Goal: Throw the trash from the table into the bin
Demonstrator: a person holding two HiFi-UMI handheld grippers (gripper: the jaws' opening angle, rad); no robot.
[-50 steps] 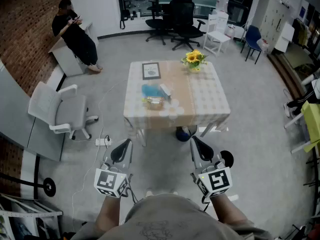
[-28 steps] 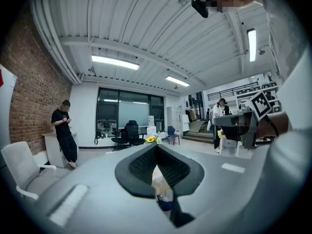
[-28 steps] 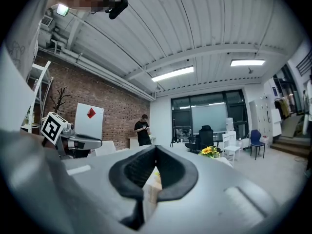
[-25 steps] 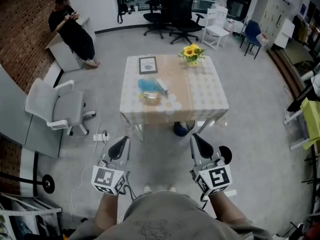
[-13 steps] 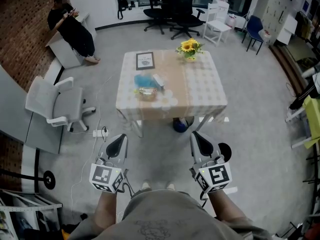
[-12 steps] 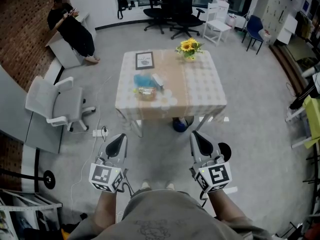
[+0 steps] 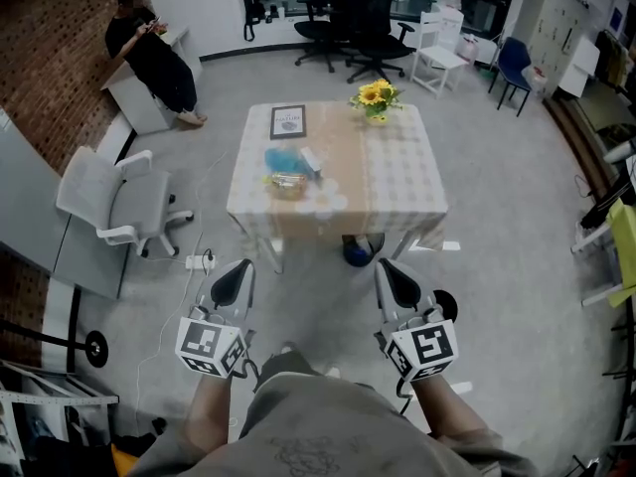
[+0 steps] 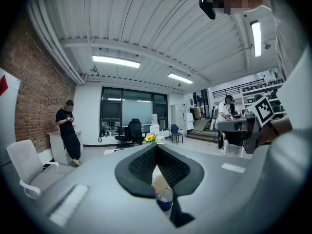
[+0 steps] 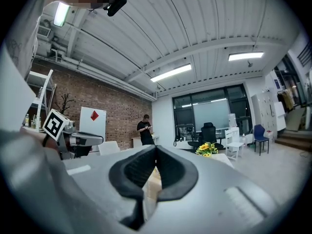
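The trash lies on the left half of a square table (image 7: 397, 182) with a pale cloth: a blue crumpled piece (image 7: 283, 158), a small white item (image 7: 310, 160), a clear wrapper (image 7: 288, 181) and white bits (image 7: 323, 203). A dark blue bin (image 7: 356, 253) stands under the table's near edge, and it shows again low between the jaws as the bin (image 8: 165, 202). My left gripper (image 7: 238, 277) and right gripper (image 7: 394, 277) hang side by side short of the table, both shut and holding nothing. The left gripper (image 8: 156, 148) and right gripper (image 9: 155, 148) point level at the table.
A sunflower pot (image 7: 375, 98) and a framed picture (image 7: 288, 121) stand at the table's far side. A white office chair (image 7: 114, 202) and a power strip (image 7: 199, 261) lie to the left. A person (image 7: 154, 58) stands by the brick wall. Black chairs (image 7: 363, 18) stand far behind.
The table has drawn a little nearer to both grippers as I walk towards it. Both grippers stay shut and level, side by side.
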